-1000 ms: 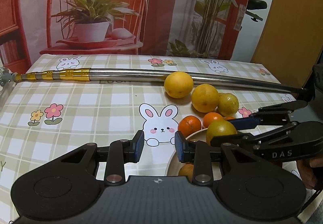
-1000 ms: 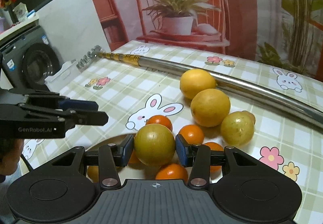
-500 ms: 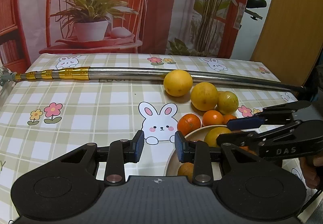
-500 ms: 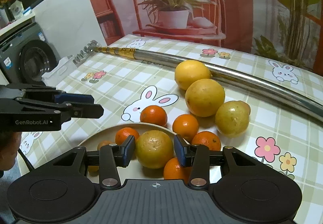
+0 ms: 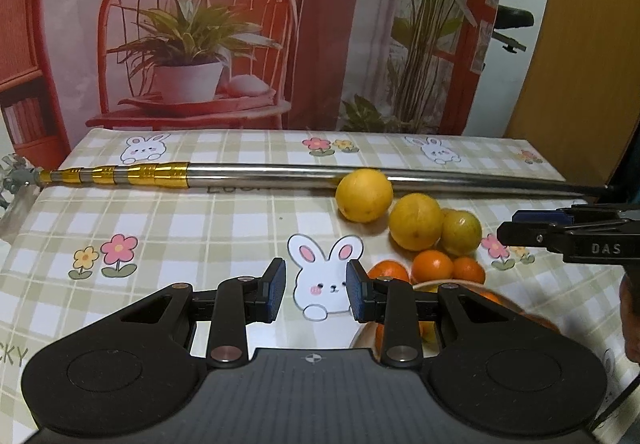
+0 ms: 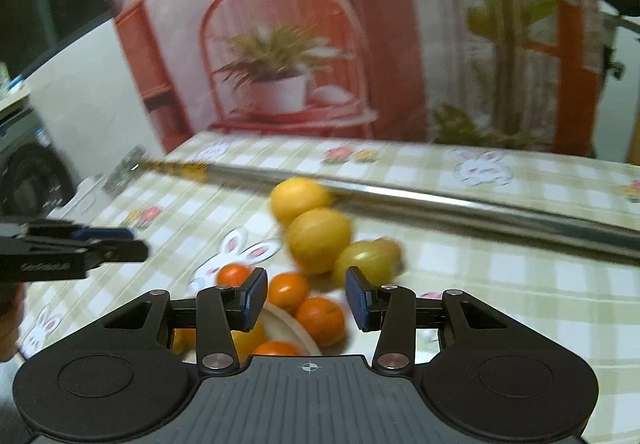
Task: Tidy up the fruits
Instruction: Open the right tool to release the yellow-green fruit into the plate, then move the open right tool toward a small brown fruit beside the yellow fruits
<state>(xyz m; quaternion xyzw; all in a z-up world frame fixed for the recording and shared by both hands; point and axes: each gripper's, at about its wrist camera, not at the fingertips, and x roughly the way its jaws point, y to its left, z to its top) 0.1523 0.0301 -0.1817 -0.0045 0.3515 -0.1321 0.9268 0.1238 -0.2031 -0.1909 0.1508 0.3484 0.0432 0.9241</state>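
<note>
My left gripper (image 5: 316, 284) stands open over the bunny print, with nothing between its blue pads. My right gripper (image 6: 306, 292) is open too, and only fruit on the table shows through its gap. Three large yellow fruits (image 5: 416, 222) (image 6: 318, 240) lie in a row by the pole. Small oranges (image 5: 432, 266) (image 6: 288, 290) sit just in front of them. The pale plate (image 6: 288, 320) (image 5: 360, 340) holds some yellow and orange fruit, mostly hidden behind my fingers. In the left wrist view the right gripper (image 5: 532, 224) shows side-on at the right edge.
A long metal pole (image 5: 280, 176) (image 6: 440, 204) with a gold end crosses the checked tablecloth behind the fruit. A washing machine (image 6: 28, 172) stands past the table's left side. The left gripper (image 6: 120, 240) reaches in from the left in the right wrist view, which is blurred.
The yellow-green fruit that sat between my right gripper's pads came down over the plate and is no longer between them. The right gripper has drawn away to the right. The left gripper stayed put.
</note>
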